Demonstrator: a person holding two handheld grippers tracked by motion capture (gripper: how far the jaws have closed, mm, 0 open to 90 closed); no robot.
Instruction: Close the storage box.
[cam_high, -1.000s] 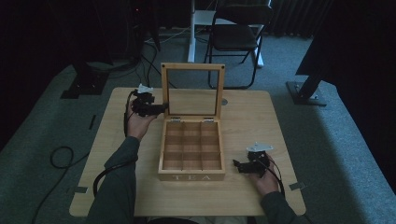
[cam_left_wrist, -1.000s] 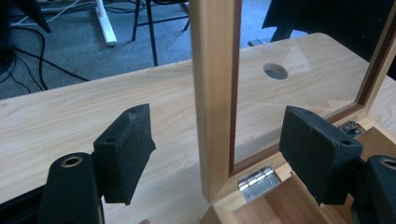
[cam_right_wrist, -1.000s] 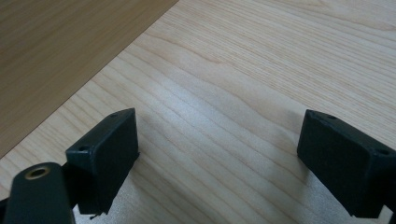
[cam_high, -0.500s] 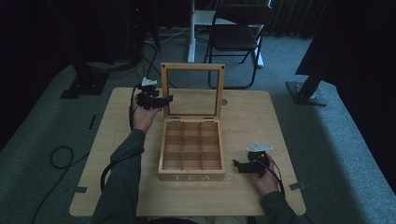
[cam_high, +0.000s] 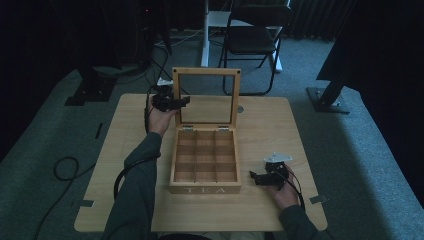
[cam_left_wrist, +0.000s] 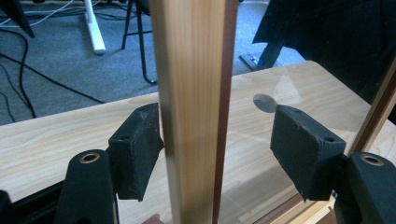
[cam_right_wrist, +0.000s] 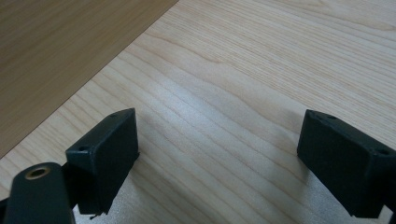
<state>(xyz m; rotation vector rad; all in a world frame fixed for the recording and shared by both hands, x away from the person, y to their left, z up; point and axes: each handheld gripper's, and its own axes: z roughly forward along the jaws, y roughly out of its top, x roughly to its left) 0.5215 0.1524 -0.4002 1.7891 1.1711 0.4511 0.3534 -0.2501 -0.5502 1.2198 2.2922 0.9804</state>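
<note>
The tea box (cam_high: 205, 162) stood mid-bench, its lid (cam_high: 206, 97) upright. The left claw (cam_left_wrist: 217, 154), just closing, straddled the lid's side rail, not yet clamped; shutting remained. The right claw (cam_right_wrist: 219, 158) rested released beside the box.

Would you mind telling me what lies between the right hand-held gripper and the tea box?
Only bare table, seen in the high view between right hand-held gripper and tea box.

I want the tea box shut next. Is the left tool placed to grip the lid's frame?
Probably yes: the left tool already straddles the lid frame's side bar, one pad touching, the other apart; nothing blocks it.
</note>
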